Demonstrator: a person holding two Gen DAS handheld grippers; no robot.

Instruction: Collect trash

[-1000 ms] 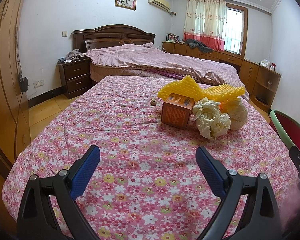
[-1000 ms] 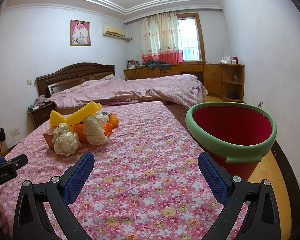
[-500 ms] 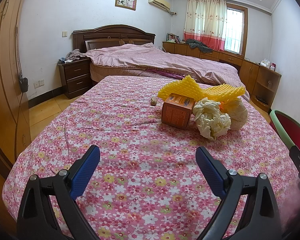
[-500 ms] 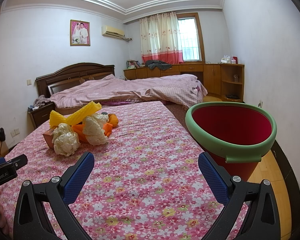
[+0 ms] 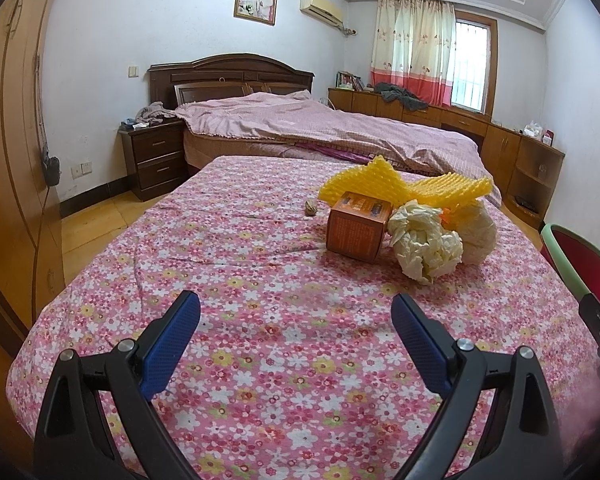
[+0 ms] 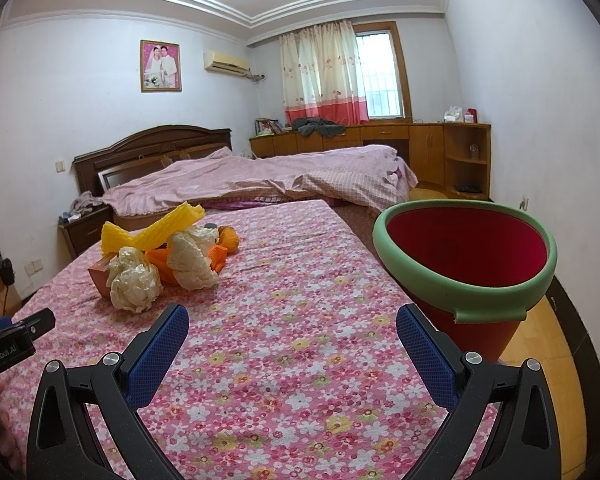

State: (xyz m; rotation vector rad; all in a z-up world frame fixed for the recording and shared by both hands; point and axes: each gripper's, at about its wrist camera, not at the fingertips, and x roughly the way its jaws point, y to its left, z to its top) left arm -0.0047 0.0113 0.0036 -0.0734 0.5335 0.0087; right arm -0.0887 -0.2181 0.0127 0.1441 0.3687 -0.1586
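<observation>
Nothing has shifted in the last second: the left gripper (image 5: 296,332) and right gripper (image 6: 292,344) hover spread wide and empty over the floral bedspread (image 5: 260,280). The trash pile (image 5: 404,220) (box, crumpled paper, yellow foam) sits untouched, well apart from the red bin (image 6: 466,264); collecting has not begun.

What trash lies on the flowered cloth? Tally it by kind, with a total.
Yellow foam nets: 2
Cream crumpled wads: 2
Orange box: 1
Small brown scrap: 1
Orange scraps, partly hidden behind the wads: at least 1
Total: at least 7
</observation>
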